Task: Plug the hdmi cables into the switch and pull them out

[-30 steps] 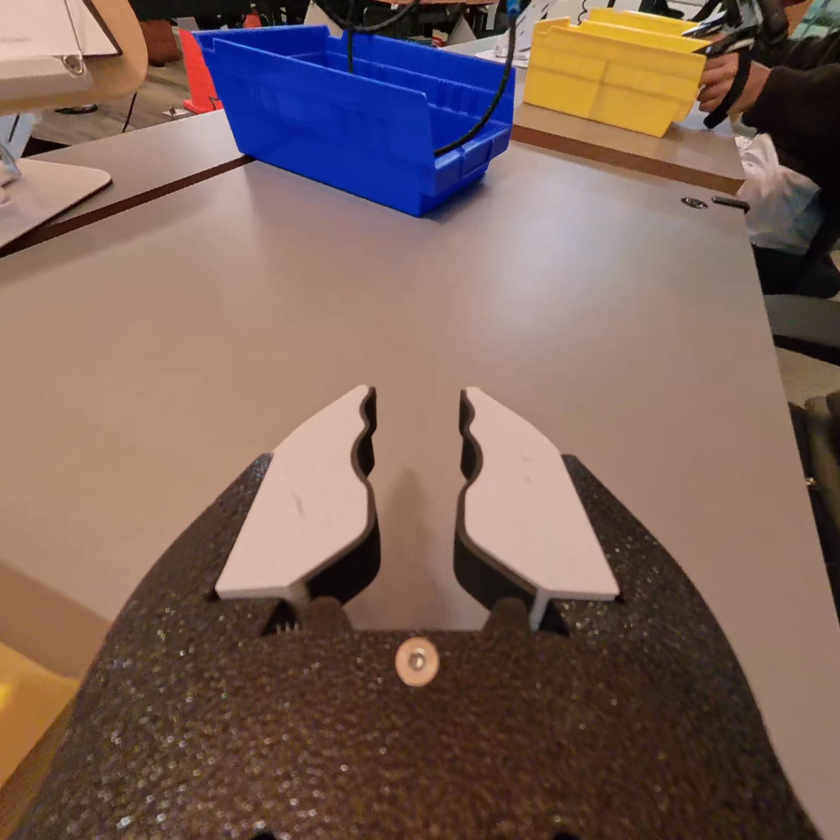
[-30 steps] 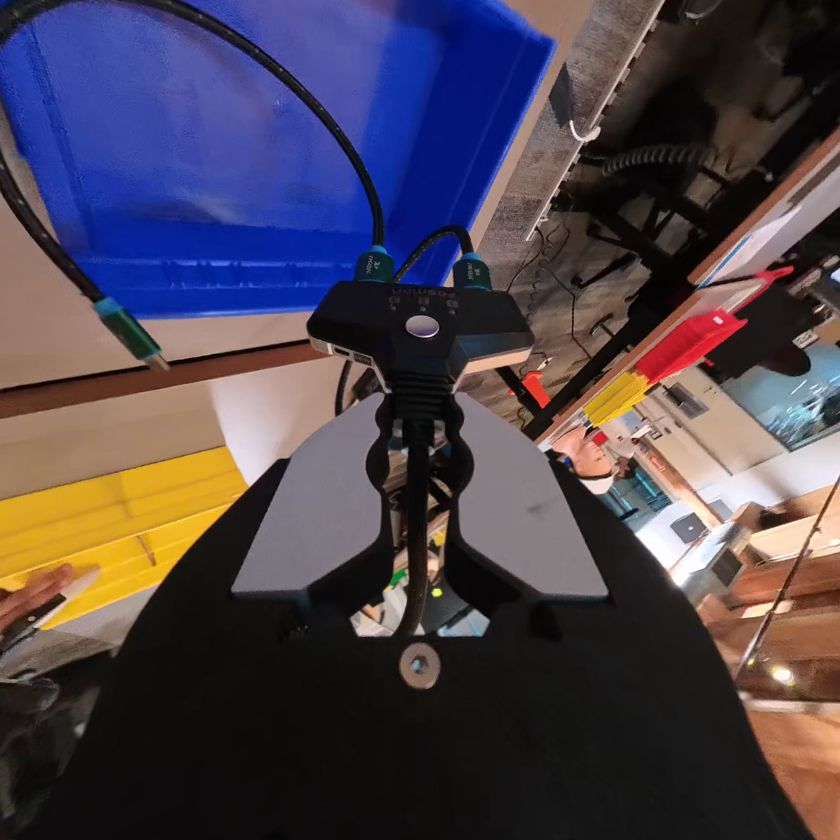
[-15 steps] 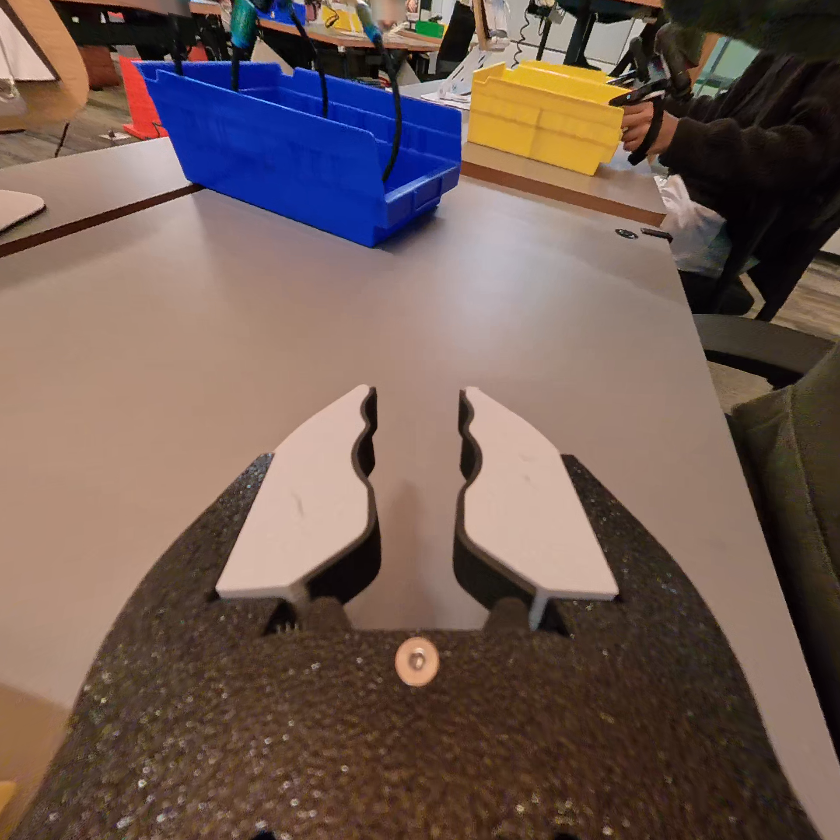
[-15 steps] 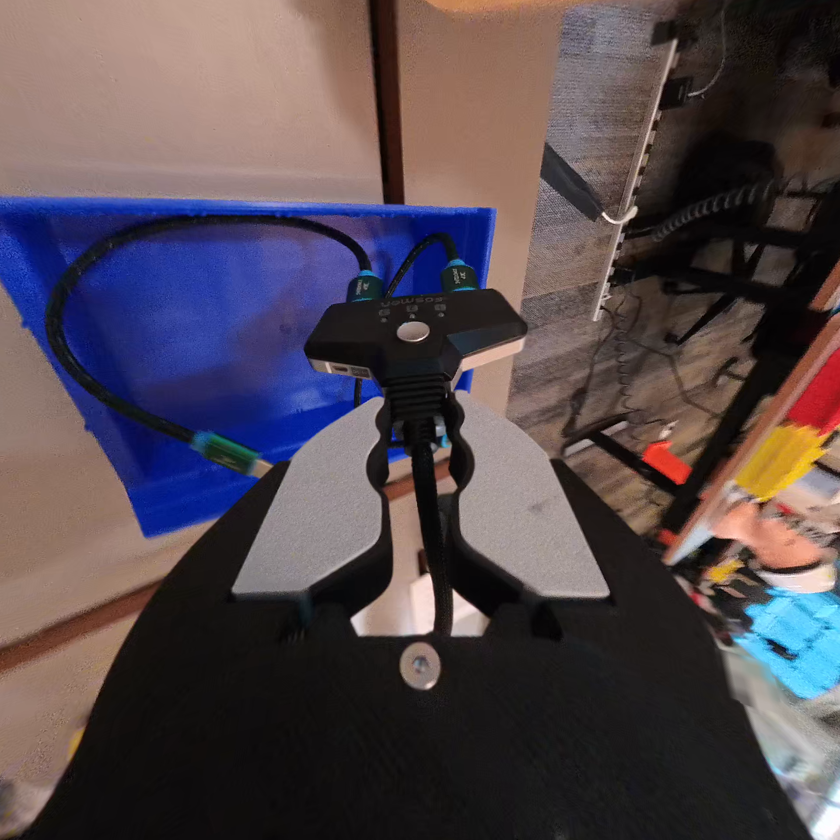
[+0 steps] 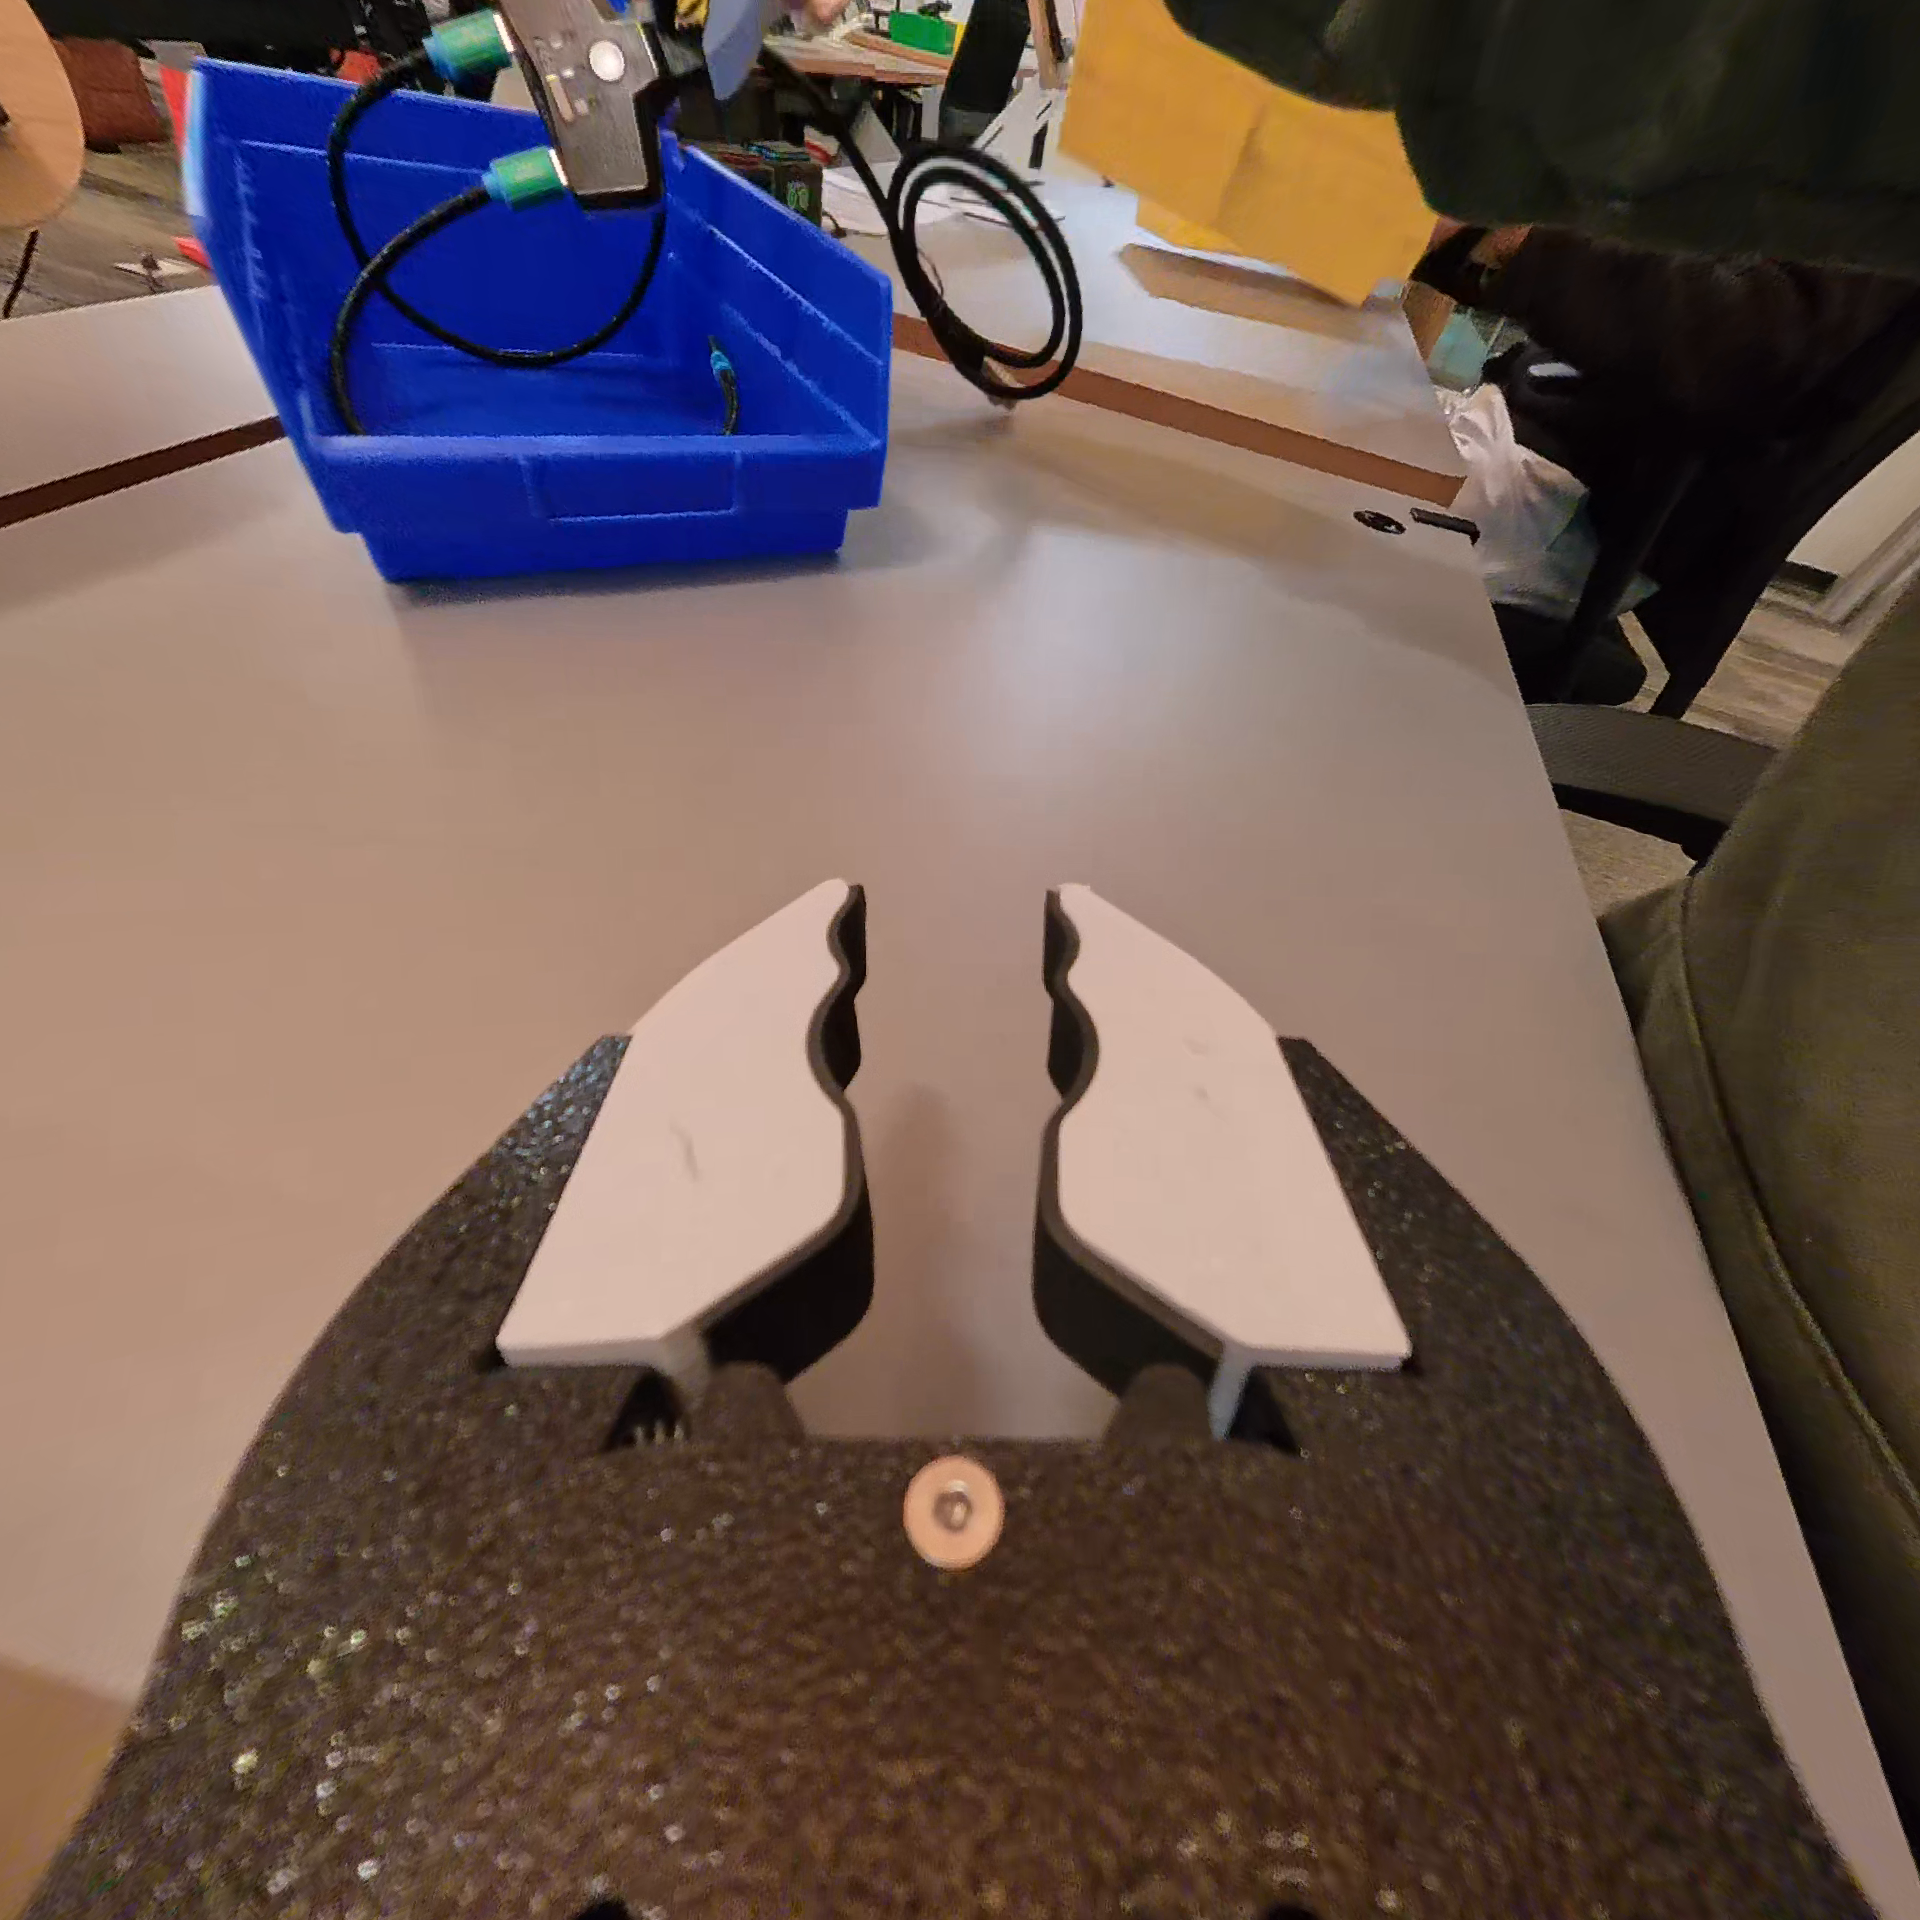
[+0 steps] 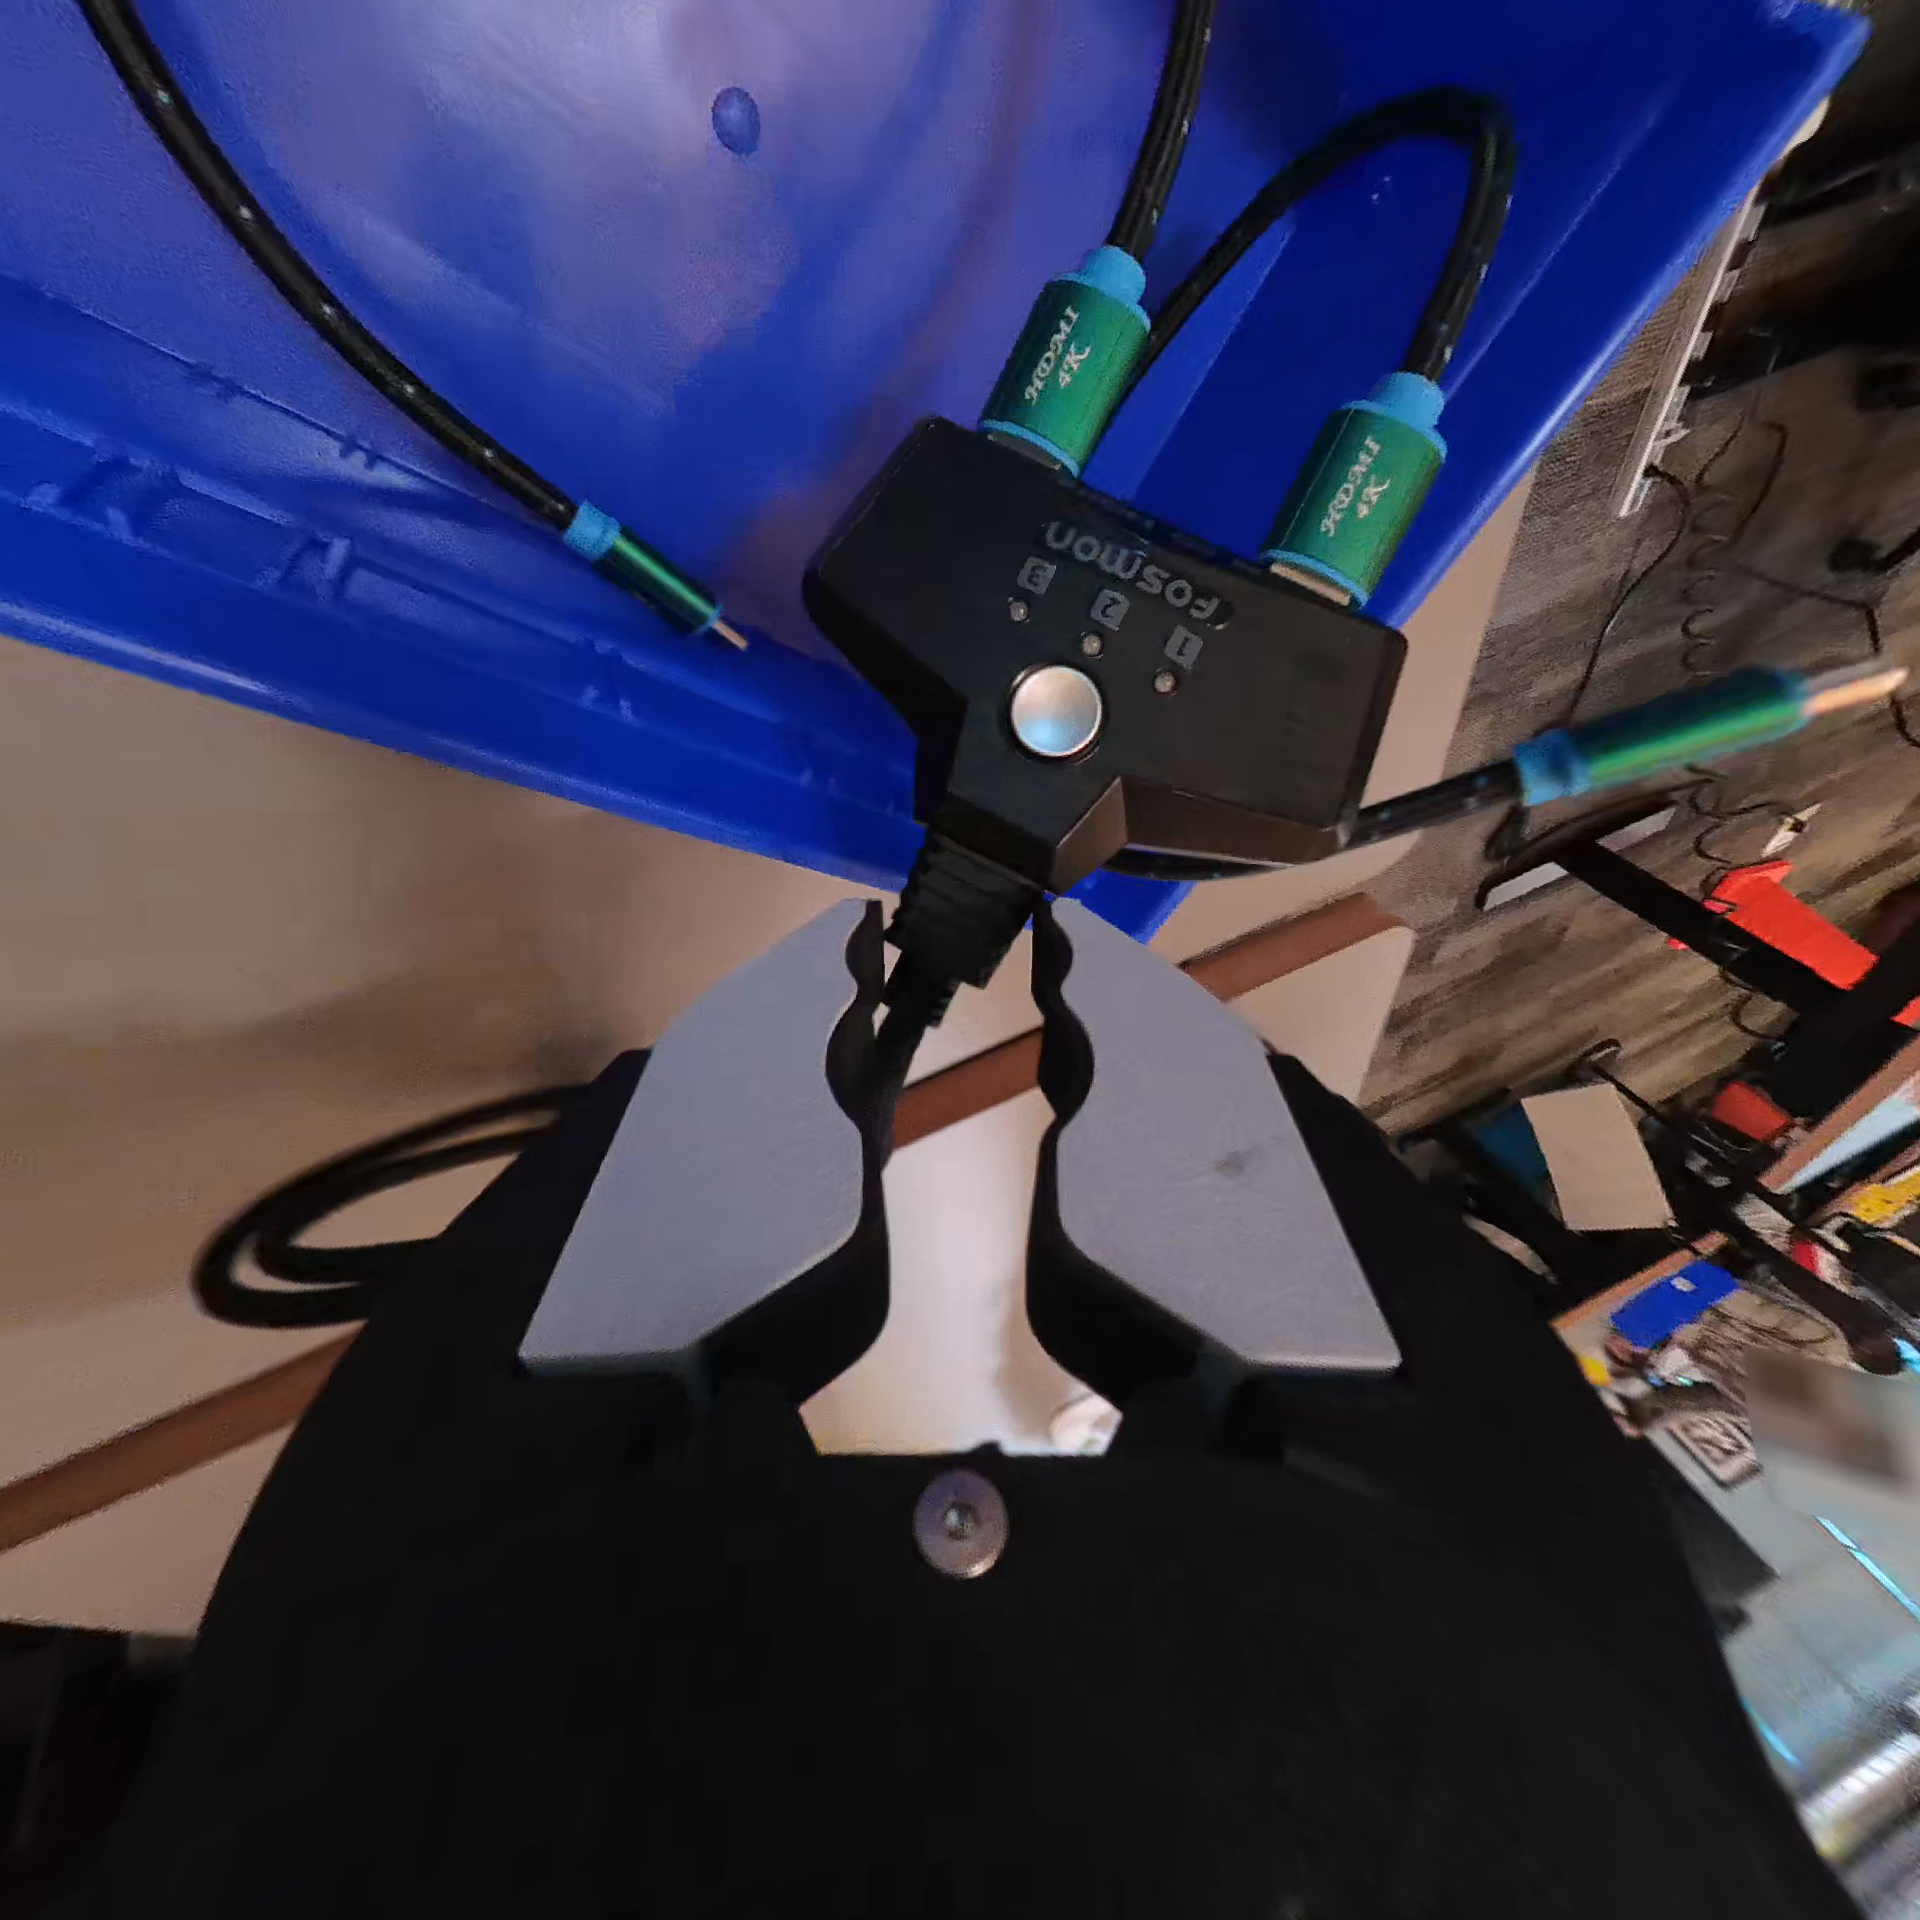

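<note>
My right gripper (image 6: 951,914) is shut on the ribbed cable neck of the black HDMI switch (image 6: 1101,665) and holds it in the air over the blue bin (image 6: 364,343). The switch tilts to the right. Two green HDMI plugs (image 6: 1060,364) (image 6: 1351,499) sit in its far ports. One free green plug end (image 6: 644,577) lies over the bin, another (image 6: 1683,727) dangles at the right. In the left wrist view the switch (image 5: 597,104) hangs above the bin (image 5: 582,488). My left gripper (image 5: 951,904) is open and empty, low over the grey table (image 5: 935,675).
The switch's own black cable hangs in a coil (image 5: 987,281) down to the table right of the bin. A person in dark sleeves (image 5: 1662,260) sits at the table's right edge, by a chair (image 5: 1642,769). A brown seam (image 5: 1195,416) crosses the table behind the bin.
My right gripper has swung with the switch over the bin, and the switch now leans sideways in the grip. The left view has shifted; the bin is nearer and the switch has come into sight.
</note>
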Demonstrator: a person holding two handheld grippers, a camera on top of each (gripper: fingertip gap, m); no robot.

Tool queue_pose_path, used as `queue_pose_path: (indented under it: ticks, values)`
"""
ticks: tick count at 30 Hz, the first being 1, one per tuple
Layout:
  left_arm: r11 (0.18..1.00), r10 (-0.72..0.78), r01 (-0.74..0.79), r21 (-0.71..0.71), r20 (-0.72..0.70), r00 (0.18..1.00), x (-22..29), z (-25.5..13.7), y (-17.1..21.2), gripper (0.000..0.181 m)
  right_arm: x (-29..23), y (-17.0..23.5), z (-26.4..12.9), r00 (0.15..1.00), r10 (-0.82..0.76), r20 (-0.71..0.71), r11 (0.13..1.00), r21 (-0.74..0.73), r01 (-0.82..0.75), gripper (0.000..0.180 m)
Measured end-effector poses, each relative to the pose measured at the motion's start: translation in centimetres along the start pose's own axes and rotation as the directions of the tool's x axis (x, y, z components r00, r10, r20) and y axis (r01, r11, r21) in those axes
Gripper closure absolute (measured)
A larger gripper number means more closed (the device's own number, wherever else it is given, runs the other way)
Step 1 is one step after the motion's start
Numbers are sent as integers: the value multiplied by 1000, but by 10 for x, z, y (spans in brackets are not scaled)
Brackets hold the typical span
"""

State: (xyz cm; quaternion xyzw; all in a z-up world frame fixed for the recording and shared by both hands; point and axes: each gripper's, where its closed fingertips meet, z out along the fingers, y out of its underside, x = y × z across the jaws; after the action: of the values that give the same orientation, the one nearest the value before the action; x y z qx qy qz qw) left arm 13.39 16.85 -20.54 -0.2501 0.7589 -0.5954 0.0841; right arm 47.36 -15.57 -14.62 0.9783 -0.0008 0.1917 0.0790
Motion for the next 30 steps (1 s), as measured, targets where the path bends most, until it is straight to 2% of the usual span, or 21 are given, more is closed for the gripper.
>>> queue_pose_path:
  ticks: [1,4,7,10,13,15,19,21,22,24,28,30]
  values:
    - [1000,4,-4,-3,1,1000,0,0,0,149,-4,1,3,1000,18,8,1000,20,-18,152]
    - [1000,4,-4,-15,-10,1000,3,1,2,149,-15,12,6,996,84,14,995,50,-84,151]
    - [1000,0,-1,-22,-22,1000,6,2,3,149,-19,34,-7,972,232,-26,969,96,-229,136]
    - [1000,0,0,-21,-23,1000,6,2,3,149,-52,48,-30,865,480,147,838,214,-502,121]
    - [1000,1,-2,-30,-24,1000,6,3,4,149,-91,63,-31,731,646,219,678,275,-682,107]
    - [999,9,-10,-42,-19,1000,6,4,5,149,-124,62,-17,708,665,238,645,294,-705,113]
    - [999,6,-5,-34,22,1000,5,16,1,149,-162,74,32,737,673,68,710,221,-669,125]
    - [1000,-8,10,-19,77,997,-4,31,-11,149,-168,75,50,738,673,38,712,234,-662,131]
    - [1000,-18,21,-19,125,992,-13,41,-19,148,-165,76,54,736,677,1,709,266,-653,135]
    - [998,-34,42,-37,194,980,-34,63,-37,147,-163,75,57,740,671,-41,711,319,-627,167]
    - [996,-40,65,-61,347,937,-98,104,-76,139,-168,83,62,729,681,-60,701,339,-627,172]
    - [995,-38,75,-71,421,906,-136,122,-92,132,-167,85,55,699,714,-43,652,407,-640,173]
